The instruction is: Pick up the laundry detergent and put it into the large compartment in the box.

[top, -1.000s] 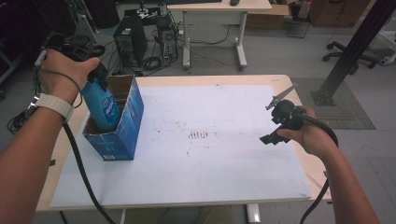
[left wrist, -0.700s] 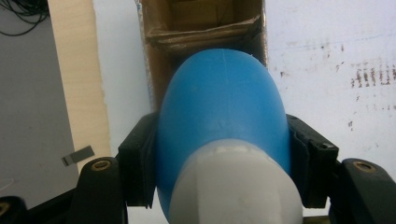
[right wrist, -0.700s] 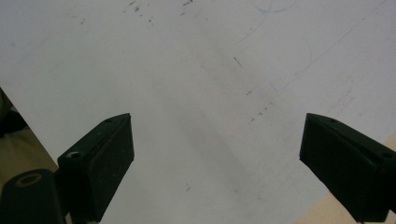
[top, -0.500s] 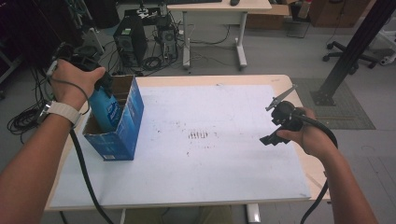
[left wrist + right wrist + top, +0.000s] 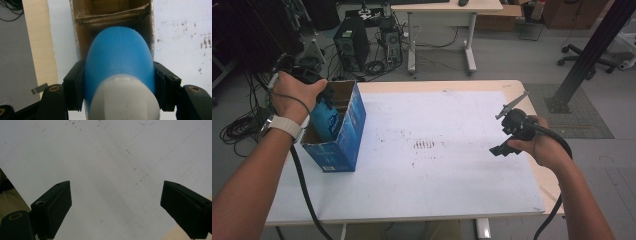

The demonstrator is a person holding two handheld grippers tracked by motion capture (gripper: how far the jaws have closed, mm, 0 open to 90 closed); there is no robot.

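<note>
A: How many things are sitting on the desk [image 5: 452, 190]?
B: One blue box [image 5: 343, 145] by the left edge, one blue bottle [image 5: 120, 62] going inside, left hand-held gripper [image 5: 117, 82] pinching it.
A: And the right hand-held gripper [image 5: 115, 205]?
B: Hanging spread wide over open white surface near the right edge.

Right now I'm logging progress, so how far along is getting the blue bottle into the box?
Done: the left gripper is clamped on the blue bottle and holds it over the open cardboard box, its lower part already inside. In hand: lowering it. Left: setting it down and opening the jaws. The right gripper hangs open over the white table cover, holding nothing.
</note>
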